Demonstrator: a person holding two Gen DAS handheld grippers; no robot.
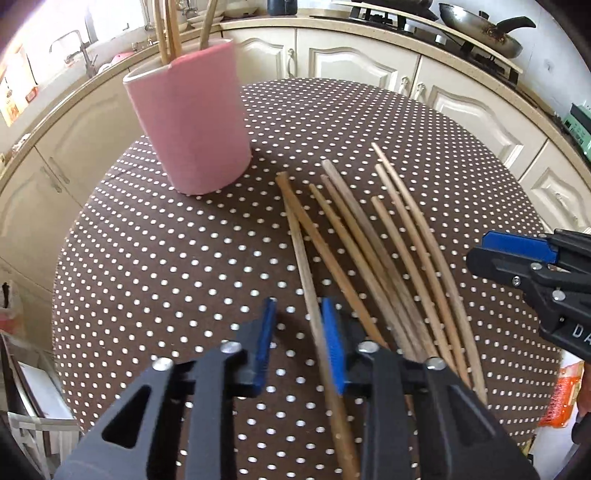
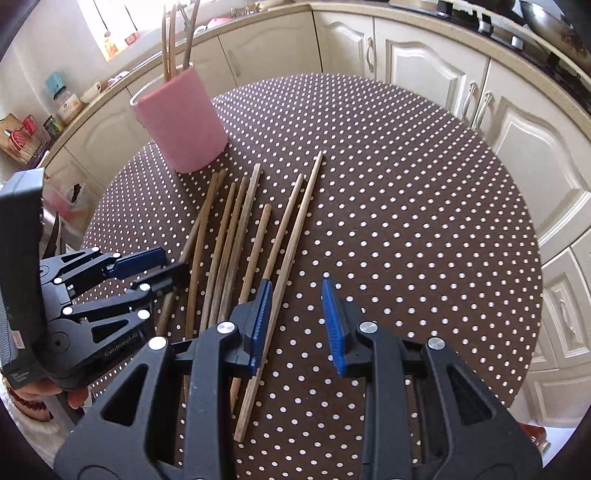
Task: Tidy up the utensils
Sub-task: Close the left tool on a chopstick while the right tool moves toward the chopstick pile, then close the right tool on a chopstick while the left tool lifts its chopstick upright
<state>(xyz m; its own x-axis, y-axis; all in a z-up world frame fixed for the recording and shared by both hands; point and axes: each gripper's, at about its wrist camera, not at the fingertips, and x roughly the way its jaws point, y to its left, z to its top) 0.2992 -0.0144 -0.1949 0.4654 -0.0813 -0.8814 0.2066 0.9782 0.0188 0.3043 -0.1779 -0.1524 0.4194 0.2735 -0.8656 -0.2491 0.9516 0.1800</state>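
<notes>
Several wooden chopsticks [image 1: 369, 236] lie side by side on the round brown polka-dot table [image 1: 166, 277]; they also show in the right wrist view [image 2: 236, 229]. A pink holder [image 1: 192, 122] stands at the table's far left with a few chopsticks upright in it, also seen in the right wrist view [image 2: 181, 125]. My left gripper [image 1: 299, 339] is open, low over the near ends, with the leftmost chopstick between its jaws. My right gripper [image 2: 295, 317] is open and empty, just right of the rightmost chopstick [image 2: 291, 251].
Cream kitchen cabinets [image 1: 351, 59] curve around behind the table. A wok [image 1: 480, 33] sits on the stove at the back right. Jars and a rack [image 2: 44, 114] stand on the counter at the left. The right half of the table [image 2: 424, 221] holds nothing.
</notes>
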